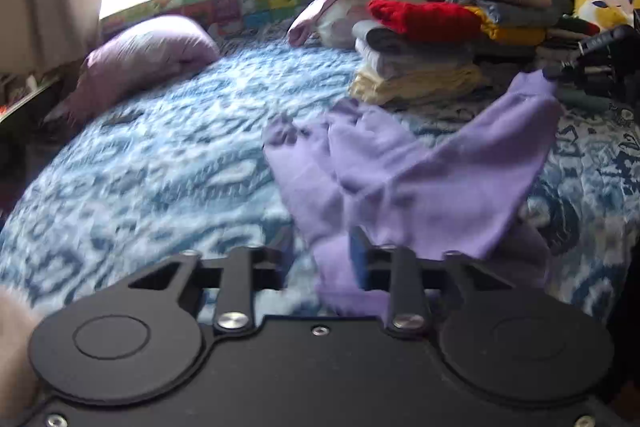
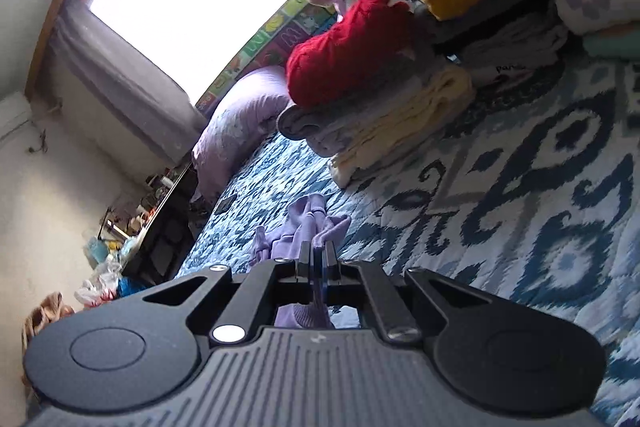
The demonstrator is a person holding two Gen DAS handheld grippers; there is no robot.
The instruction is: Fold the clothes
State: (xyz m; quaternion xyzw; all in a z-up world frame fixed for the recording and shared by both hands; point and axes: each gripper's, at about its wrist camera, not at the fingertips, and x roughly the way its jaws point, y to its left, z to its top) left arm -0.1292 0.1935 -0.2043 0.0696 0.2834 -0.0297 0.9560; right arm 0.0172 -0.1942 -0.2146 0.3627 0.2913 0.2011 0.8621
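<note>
My right gripper (image 2: 318, 263) is clamped on one end of the lilac garment (image 1: 400, 179). My left gripper (image 1: 320, 259) has its jaws parted, with lilac cloth between them; I cannot tell whether they grip it. The garment lies centre-right on the blue patterned bedspread (image 1: 160, 155), long axis rising toward the upper right. The folded clothes stack (image 1: 420, 67) sits beyond it.
</note>
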